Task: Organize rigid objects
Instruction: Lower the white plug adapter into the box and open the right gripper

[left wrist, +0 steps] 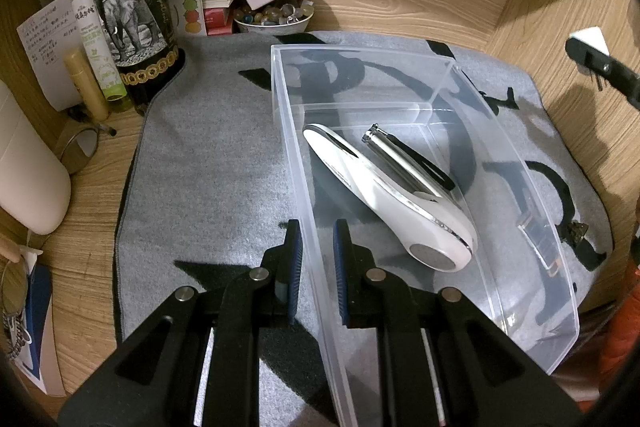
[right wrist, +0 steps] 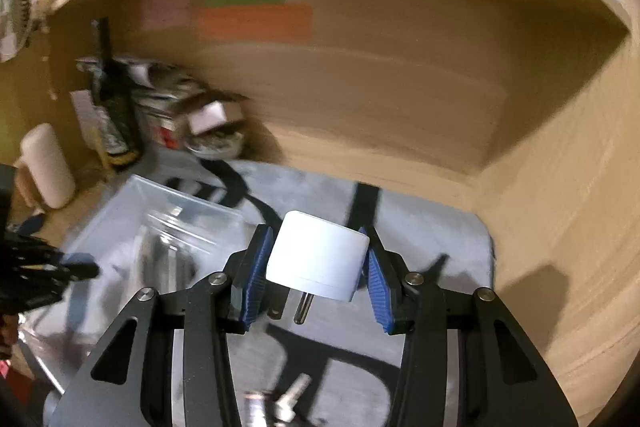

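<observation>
A clear plastic bin (left wrist: 532,163) lies on a grey mat (left wrist: 208,155). Inside it are a white oblong handheld device (left wrist: 396,203) and a silver nail clipper (left wrist: 404,159). My left gripper (left wrist: 316,239) straddles the bin's left wall, one finger each side, holding it. My right gripper (right wrist: 318,263) is shut on a white plug adapter (right wrist: 318,255), prongs pointing down, held above the mat right of the bin (right wrist: 132,211). The right gripper also shows at the right edge of the left wrist view (left wrist: 600,63).
A dark wine bottle (left wrist: 132,11), a spray bottle (left wrist: 94,31), stacked papers and a bowl of beads (left wrist: 272,17) crowd the back left corner. A white cylinder (left wrist: 28,167) lies at left. Small metal parts (right wrist: 280,403) lie on the mat below the right gripper. Wooden walls enclose the area.
</observation>
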`<state>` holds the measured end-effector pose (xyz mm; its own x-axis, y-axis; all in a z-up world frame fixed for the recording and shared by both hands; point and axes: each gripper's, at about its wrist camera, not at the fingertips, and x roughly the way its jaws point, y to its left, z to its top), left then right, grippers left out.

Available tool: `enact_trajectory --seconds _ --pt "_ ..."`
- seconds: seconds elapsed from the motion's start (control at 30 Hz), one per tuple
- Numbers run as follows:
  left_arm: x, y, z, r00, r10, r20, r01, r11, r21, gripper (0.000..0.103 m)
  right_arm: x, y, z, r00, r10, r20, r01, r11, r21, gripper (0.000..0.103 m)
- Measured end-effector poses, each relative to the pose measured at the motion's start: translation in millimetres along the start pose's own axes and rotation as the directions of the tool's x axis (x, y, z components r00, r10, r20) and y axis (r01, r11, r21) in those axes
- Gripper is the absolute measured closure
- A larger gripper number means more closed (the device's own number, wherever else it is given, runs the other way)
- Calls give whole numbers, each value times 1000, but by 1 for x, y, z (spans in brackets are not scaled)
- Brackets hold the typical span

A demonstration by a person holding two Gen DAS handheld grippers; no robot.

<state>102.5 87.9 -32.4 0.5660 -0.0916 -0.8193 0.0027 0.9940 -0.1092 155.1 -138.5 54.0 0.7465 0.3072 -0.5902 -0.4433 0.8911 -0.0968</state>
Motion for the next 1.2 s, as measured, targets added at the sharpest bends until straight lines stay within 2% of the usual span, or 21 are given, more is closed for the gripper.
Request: enact_trajectory --seconds 0.23,0.47,0.8,1.2 --pt "0 0 0 1000 1 0 -1 1000 1 89 0 36 7 995 96 17 -95 995 -42 62" --pt "0 0 0 1000 0 1 0 1000 1 89 24 72 2 988 147 -54 -152 983 -102 62" --pt "0 -2 1 1000 4 5 -4 1000 12 89 66 96 -16 967 168 -192 -196 971 -138 62" --pt "0 -1 1 1000 0 5 0 1000 10 89 90 110 -27 944 170 -283 -223 961 -166 62"
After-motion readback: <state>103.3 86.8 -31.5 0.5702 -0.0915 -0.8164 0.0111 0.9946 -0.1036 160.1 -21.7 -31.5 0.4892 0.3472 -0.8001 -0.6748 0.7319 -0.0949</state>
